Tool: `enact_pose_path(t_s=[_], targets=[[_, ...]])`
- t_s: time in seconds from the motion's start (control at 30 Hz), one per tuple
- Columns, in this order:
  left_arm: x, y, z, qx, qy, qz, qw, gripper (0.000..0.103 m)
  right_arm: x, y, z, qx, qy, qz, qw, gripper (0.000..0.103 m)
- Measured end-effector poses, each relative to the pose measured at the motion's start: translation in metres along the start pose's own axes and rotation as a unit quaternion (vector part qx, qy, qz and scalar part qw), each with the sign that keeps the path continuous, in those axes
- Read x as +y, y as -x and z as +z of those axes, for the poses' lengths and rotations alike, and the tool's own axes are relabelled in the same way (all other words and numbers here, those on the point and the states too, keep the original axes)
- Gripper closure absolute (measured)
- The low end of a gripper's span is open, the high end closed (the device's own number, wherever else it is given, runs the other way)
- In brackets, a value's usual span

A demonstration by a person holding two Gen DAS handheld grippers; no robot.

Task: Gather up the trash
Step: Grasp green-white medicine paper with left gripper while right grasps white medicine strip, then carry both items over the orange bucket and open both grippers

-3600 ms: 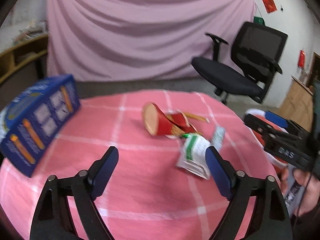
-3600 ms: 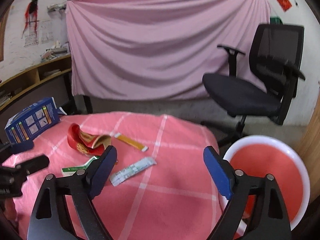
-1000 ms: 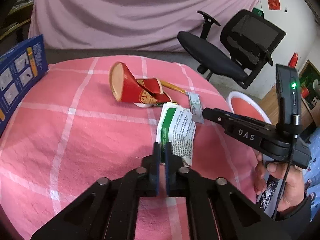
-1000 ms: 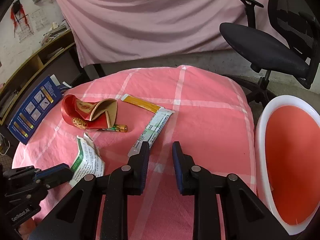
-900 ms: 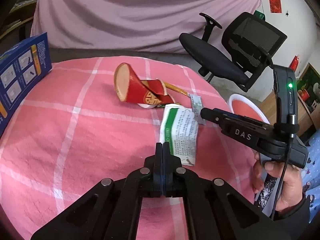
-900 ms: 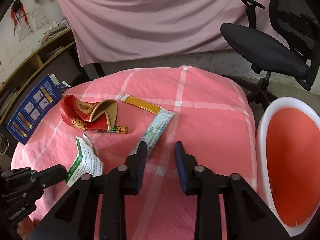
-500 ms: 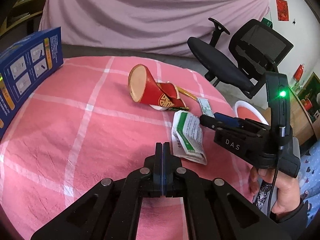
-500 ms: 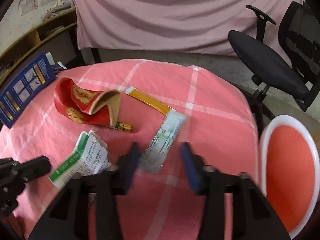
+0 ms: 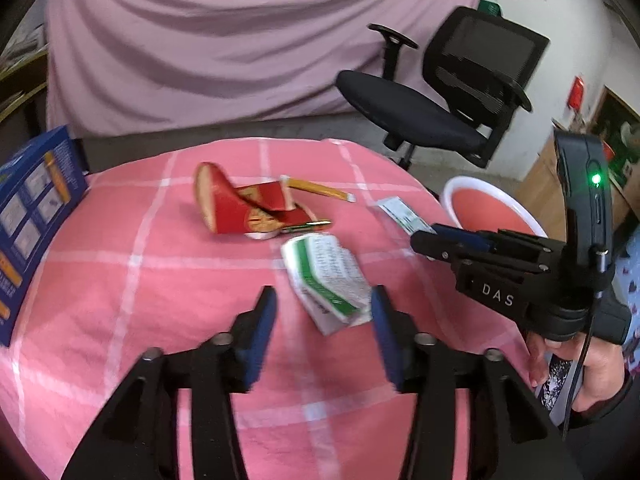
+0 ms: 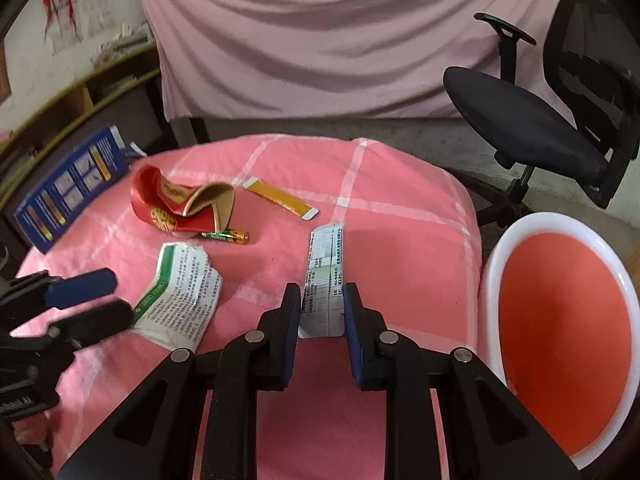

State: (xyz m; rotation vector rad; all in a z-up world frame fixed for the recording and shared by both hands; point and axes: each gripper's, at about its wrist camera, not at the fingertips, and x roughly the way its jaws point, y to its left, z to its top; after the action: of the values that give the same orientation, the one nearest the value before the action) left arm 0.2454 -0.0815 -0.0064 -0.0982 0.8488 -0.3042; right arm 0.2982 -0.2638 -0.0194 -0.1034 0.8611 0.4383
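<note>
A: Left wrist view first. Taking the crushed red cup (image 9: 248,212) as the landmark, where is the trash?

B: The green-and-white torn packet (image 9: 326,280) lies on the pink checked tablecloth (image 9: 120,280) just on the near side of the cup. The left gripper (image 9: 322,328) hangs over the packet's near end with its jaws wide; the packet sits between the blue pads and I see no contact. It holds nothing. Beyond the cup lies a yellow strip (image 9: 318,190); to the cup's right, a printed paper strip (image 9: 402,216), with the right gripper (image 9: 430,238) reaching toward it (from this side I cannot tell its jaw gap).

A: How should the pick go?

B: My judgement: lower until the pads straddle the packet's raised crumpled edge, then close squarely. Thin paper flat on cloth may slide out or bring the cloth up with it.

A: Right wrist view?

B: The right gripper (image 10: 322,312) has its jaws narrowed around the near end of the printed paper strip (image 10: 325,280), right of the cup (image 10: 180,208); the pads look almost touching its edges, not clamped. A battery (image 10: 226,236) lies against the cup's near side. The red basin (image 10: 560,332) waits far right of the cup, off the table edge.
</note>
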Motion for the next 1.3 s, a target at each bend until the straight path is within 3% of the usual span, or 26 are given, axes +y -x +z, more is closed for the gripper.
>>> enact_pose_path(t_s=[0.13, 0.37, 0.53, 0.77, 0.9, 1.0, 1.13, 1.3], targets=[[-0.011, -0.019, 0.007, 0.021, -0.011, 0.003, 0.9997, 0.051, -0.008, 0.007, -0.001, -0.015, -0.013, 0.001, 1.000, 0.084], [-0.024, -0.050, 0.007, 0.059, -0.037, 0.054, 0.9962, 0.051, -0.028, 0.015, -0.011, -0.018, -0.035, 0.004, 0.999, 0.084], [-0.031, -0.057, 0.004, 0.064, -0.060, 0.078, 0.9931, 0.053, -0.037, 0.015, -0.019, -0.016, -0.045, 0.010, 0.999, 0.084], [-0.027, -0.047, -0.004, 0.056, -0.064, 0.078, 0.9933, 0.057, -0.032, 0.019, -0.023, -0.025, -0.029, 0.014, 0.999, 0.084], [-0.022, -0.028, -0.005, 0.009, -0.038, 0.069, 0.9969, 0.057, -0.031, 0.033, -0.025, -0.061, -0.024, 0.006, 0.998, 0.084], [-0.022, -0.006, 0.000, -0.056, -0.018, 0.060, 0.9965, 0.057, -0.030, 0.051, -0.027, -0.112, -0.023, -0.003, 0.993, 0.084], [-0.032, 0.019, 0.009, -0.133, -0.011, 0.053, 0.9896, 0.057, -0.032, 0.078, -0.028, -0.193, -0.029, -0.010, 0.981, 0.084], [-0.053, 0.042, 0.021, -0.209, -0.030, 0.039, 0.9768, 0.057, -0.038, 0.113, -0.030, -0.293, -0.038, -0.029, 0.955, 0.084]])
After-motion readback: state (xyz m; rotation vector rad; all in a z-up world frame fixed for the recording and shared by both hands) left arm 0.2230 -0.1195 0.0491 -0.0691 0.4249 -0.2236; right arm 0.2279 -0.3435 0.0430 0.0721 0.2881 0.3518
